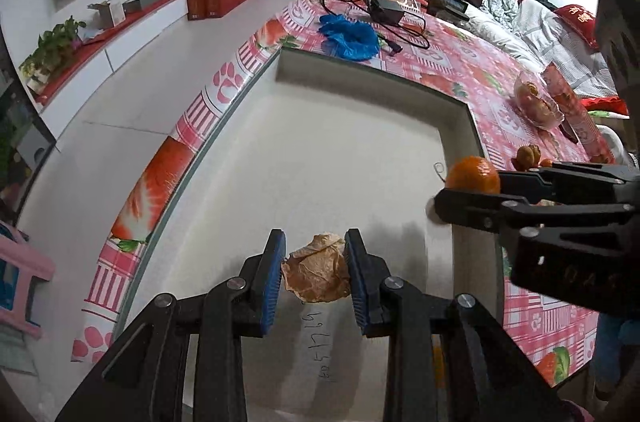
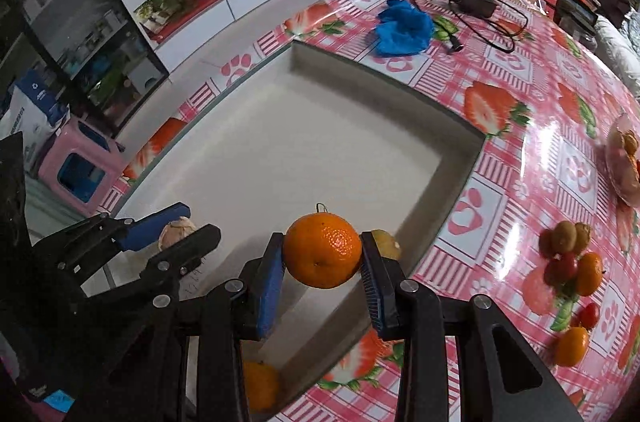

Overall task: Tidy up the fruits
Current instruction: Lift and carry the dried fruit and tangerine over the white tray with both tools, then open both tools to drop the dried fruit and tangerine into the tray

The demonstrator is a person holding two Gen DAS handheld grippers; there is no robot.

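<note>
My left gripper (image 1: pixel 315 258) is shut on a wrinkled beige-brown fruit (image 1: pixel 318 272) just above the floor of a shallow white tray (image 1: pixel 320 142). The right wrist view shows that left gripper (image 2: pixel 192 224) at the tray's near-left corner with the beige fruit (image 2: pixel 176 228). My right gripper (image 2: pixel 322 256) is shut on an orange mandarin (image 2: pixel 322 250) and holds it above the tray's (image 2: pixel 300 150) near-right side. From the left wrist camera, the right gripper (image 1: pixel 472 190) with the mandarin (image 1: pixel 472 174) comes in from the right. A second orange (image 2: pixel 260 384) lies in the tray under my right fingers.
Loose fruit lies on the pink strawberry tablecloth to the tray's right: a kiwi (image 2: pixel 562 238) and oranges (image 2: pixel 572 346). A clear bowl of fruit (image 1: pixel 536 98) stands farther back. Beyond the tray lie a crumpled blue bag (image 2: pixel 404 26), cables and a black adapter (image 2: pixel 476 0).
</note>
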